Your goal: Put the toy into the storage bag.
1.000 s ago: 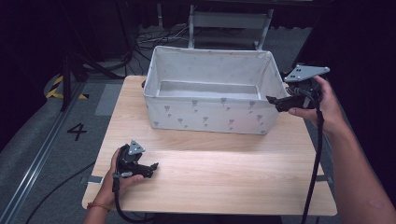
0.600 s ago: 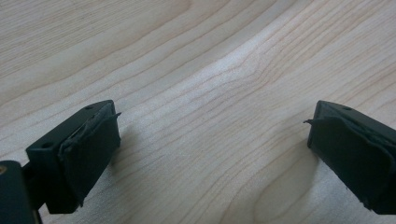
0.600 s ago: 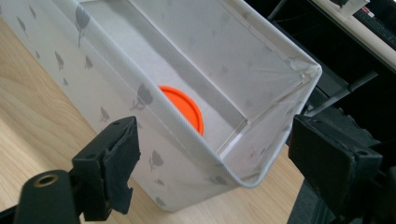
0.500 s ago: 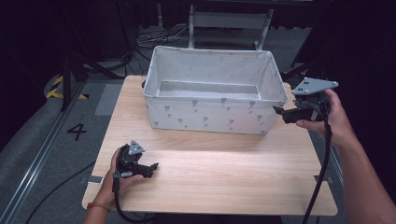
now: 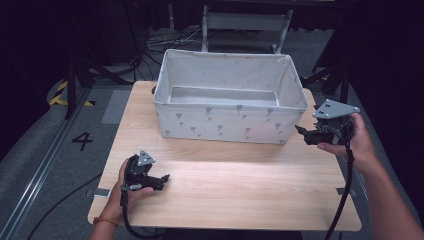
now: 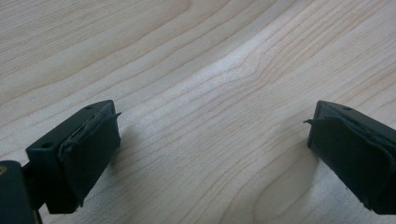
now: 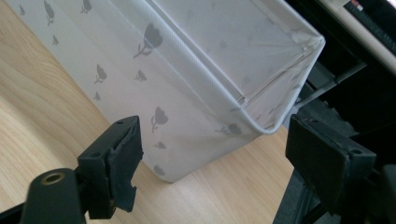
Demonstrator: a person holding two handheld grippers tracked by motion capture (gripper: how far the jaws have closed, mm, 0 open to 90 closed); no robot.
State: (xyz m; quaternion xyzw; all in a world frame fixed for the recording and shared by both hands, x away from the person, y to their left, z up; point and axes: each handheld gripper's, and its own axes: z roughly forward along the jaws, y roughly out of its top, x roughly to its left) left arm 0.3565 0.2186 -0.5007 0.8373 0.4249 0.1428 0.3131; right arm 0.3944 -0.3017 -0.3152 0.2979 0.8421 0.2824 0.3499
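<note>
Light wooden table (image 5: 225, 185) with visible grain, grey floor (image 5: 35, 150) beside it with a painted number 4 (image 5: 82, 141), yellow-and-black hazard tape (image 5: 62, 92), tangled dark cables (image 5: 167, 42), a pale metal frame (image 5: 245, 22) behind, dark surroundings

— What colours show on the table (image 5: 235, 185)?
— Pale wood grain; a white fabric bin (image 5: 227, 122) printed with small grey tulips; black gripper jaws; yellow-black floor tape (image 5: 60, 92).

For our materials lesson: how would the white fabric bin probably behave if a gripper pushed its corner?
The fabric bin looks empty, so probably light and apt to slide on the smooth table. Its cloth walls look thin, so they would likely dent rather than resist.
</note>
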